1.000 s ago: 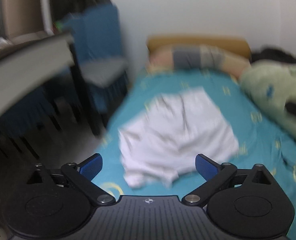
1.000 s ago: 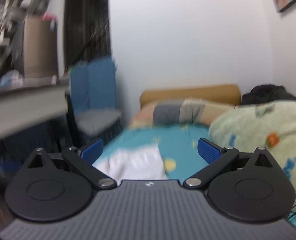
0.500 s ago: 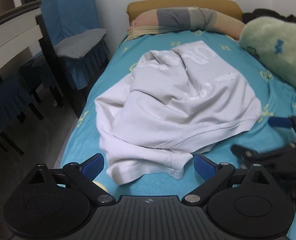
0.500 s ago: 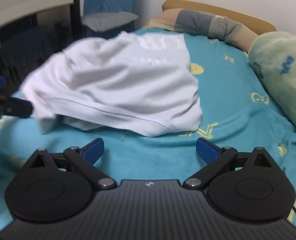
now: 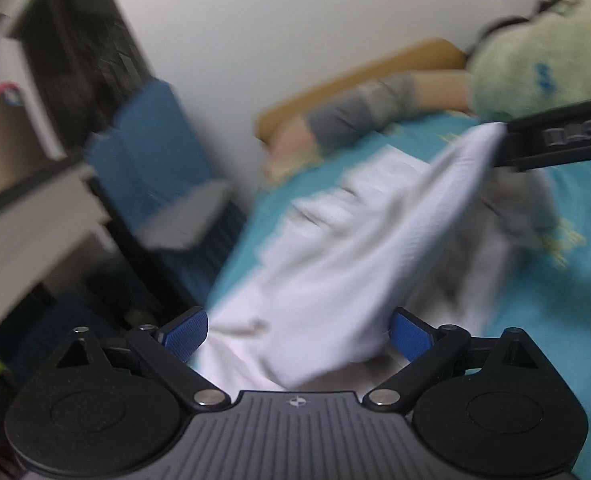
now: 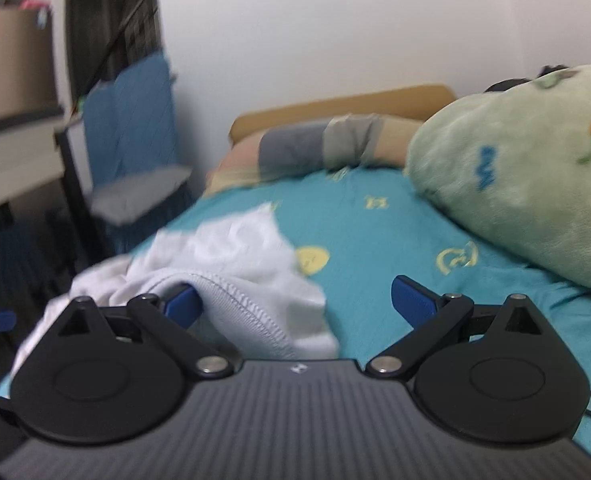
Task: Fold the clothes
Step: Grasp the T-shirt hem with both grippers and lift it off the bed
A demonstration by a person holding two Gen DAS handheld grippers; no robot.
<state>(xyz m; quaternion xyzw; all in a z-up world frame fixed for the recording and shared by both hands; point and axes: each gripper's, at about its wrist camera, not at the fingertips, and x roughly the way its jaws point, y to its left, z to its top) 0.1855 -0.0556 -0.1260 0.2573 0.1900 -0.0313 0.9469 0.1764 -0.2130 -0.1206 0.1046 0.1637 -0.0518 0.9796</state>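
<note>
The white garment [image 5: 335, 264] is lying crumpled on the bed [image 6: 395, 240], fabric sitting between both wide-apart tongs — left tongs [image 5: 297, 330], right tongs [image 6: 297, 304] — neither one pinching. Best closing on a hem corner first; the green blanket [image 6: 527, 184] is crowding the right, the bed's left edge dropping off close by.

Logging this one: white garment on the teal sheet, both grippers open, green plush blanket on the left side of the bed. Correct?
Not quite. The green plush blanket is on the right side of the bed, as the right wrist view shows; the blue chair is what stands on the left. The rest holds: white garment on the teal sheet, left gripper and right gripper both open.
</note>
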